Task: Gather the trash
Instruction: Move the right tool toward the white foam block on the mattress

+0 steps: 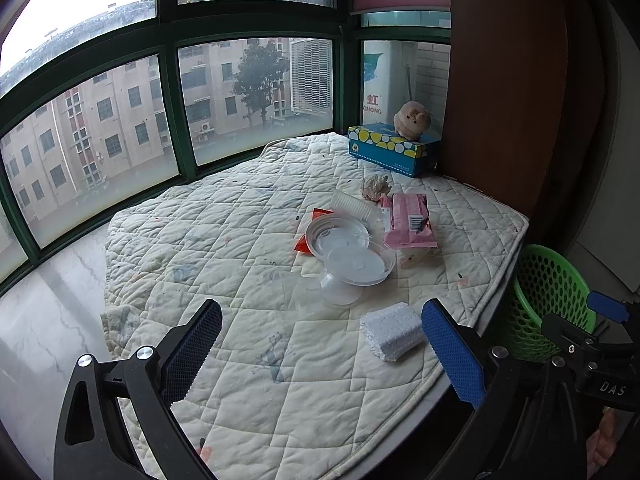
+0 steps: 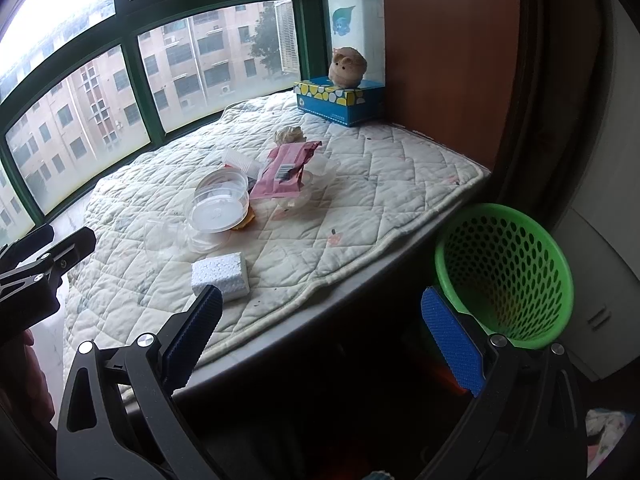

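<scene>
A quilted white pad (image 1: 248, 240) covers the window ledge. A white foam block (image 1: 394, 332) lies near its front edge. Clear plastic lids and cups (image 1: 348, 256) cluster mid-pad, touching a pink wrapper (image 1: 408, 220) and an orange packet (image 1: 306, 240). A crumpled tissue (image 1: 375, 187) sits behind them. A blue tissue box (image 1: 392, 150) occupies the far right corner.

We hold both tongs wide apart, nothing between the blue pads. The left tongs (image 1: 322, 354) tilt downward, their black arms spread at the bottom of the left wrist view. The right tongs (image 2: 322, 342) tilt down a little more steeply. In the left view the right tongs show at the right edge, and in the right view the left tongs show at the left edge, so the two sit side by side, apart.
</scene>
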